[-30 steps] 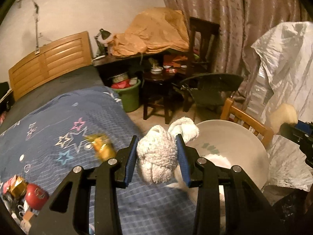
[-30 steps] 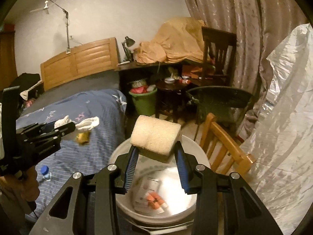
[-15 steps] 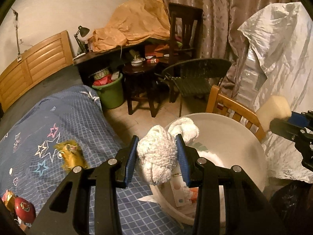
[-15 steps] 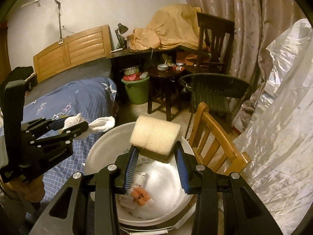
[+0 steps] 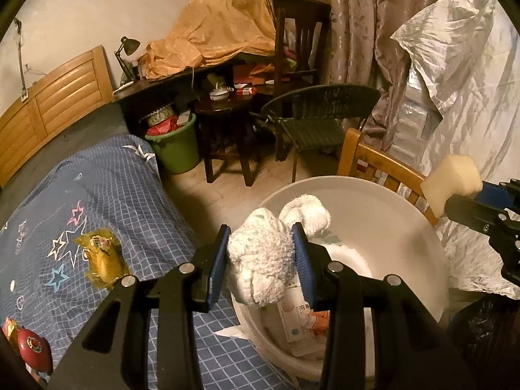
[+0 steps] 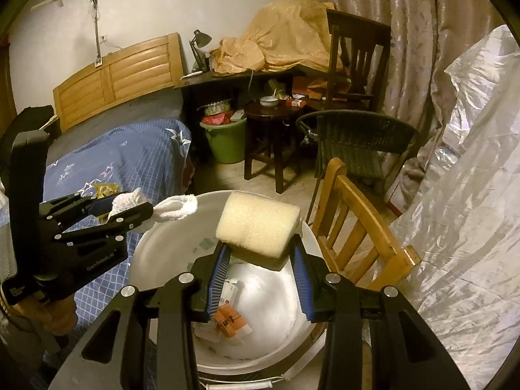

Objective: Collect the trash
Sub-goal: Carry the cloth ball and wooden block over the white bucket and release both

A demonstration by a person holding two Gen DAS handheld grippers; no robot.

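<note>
My left gripper [image 5: 261, 260] is shut on a crumpled white cloth [image 5: 263, 266] and holds it over the near rim of a white bucket [image 5: 373, 208]. My right gripper [image 6: 258, 256] is shut on a pale yellow foam sponge [image 6: 256, 224] above the same bucket [image 6: 162, 253], which holds paper and orange packaging [image 6: 227, 320]. The right gripper with the sponge [image 5: 451, 185] shows at the right of the left wrist view. The left gripper with the cloth [image 6: 175, 208] shows at the left of the right wrist view.
A yellow wrapper [image 5: 100, 256] and a red round item [image 5: 34, 351] lie on the blue checked bed [image 5: 130, 195]. A wooden chair [image 6: 360, 227] stands right of the bucket, silver plastic sheeting [image 6: 471, 195] beyond. A green bin [image 5: 174, 149], stool and dark chair stand behind.
Both grippers have moved forward and to the right over the bucket. The bucket's inside now shows more fully. Both grips are unchanged.
</note>
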